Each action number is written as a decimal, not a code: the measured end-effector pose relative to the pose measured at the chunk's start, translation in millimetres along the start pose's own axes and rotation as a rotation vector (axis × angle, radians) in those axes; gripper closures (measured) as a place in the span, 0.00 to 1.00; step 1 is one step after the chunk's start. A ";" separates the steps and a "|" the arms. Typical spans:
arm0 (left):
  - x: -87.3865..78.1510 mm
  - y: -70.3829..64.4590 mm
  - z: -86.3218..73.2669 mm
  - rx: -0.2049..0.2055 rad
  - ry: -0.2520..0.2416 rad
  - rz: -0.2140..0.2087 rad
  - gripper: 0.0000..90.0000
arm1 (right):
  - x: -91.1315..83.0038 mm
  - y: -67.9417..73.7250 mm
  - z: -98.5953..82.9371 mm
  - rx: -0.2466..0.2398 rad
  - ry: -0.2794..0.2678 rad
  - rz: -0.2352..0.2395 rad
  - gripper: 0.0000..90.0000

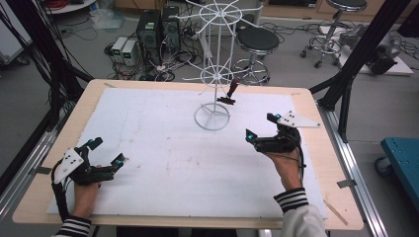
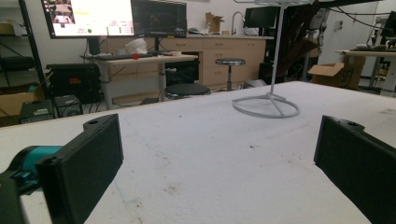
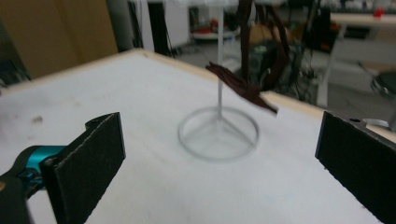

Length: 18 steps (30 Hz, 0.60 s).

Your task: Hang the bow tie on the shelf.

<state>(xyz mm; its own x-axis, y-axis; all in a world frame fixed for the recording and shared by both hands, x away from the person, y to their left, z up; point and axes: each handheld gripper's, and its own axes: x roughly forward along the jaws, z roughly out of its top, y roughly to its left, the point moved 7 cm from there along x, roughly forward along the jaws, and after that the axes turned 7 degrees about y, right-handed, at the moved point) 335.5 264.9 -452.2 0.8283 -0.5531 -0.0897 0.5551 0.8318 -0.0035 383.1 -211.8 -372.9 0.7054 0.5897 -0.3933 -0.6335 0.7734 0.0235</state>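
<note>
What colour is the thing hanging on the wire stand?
Dark reddish-brown hanging thing; it shows best in the right gripper view.

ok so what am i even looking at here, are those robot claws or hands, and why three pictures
No robot here: a person sits at the table and holds a hand-held two-jaw tool in each hand. The high view looks down from above: the left gripper and the right gripper both rest over the white mat on the wooden table. The other two pictures come from small cameras riding on each tool, looking out between its own black jaws. Both sets of jaws stand wide apart and hold nothing. On the mat stands a white wire rack with a round ring base, and a dark brown-red strap-like item hangs from it. I cannot tell exactly what that item is.
</note>
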 end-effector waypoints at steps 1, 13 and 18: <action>0.0 0.0 0.1 0.000 0.000 0.000 0.02 | -4.4 1.8 -3.8 -0.002 -0.040 0.000 0.01; -0.1 0.4 -0.1 0.001 0.002 0.001 0.02 | -19.9 -1.1 -64.6 0.044 -0.113 -0.042 0.01; 0.0 0.5 0.1 0.000 0.000 0.002 0.02 | -17.1 2.3 -79.1 0.049 -0.140 -0.059 0.01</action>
<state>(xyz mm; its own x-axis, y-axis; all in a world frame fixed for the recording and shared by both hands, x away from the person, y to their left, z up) 335.8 265.3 -452.0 0.8294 -0.5515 -0.0896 0.5534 0.8329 -0.0034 344.5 -238.4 -438.9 0.7803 0.5671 -0.2636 -0.5760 0.8159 0.0504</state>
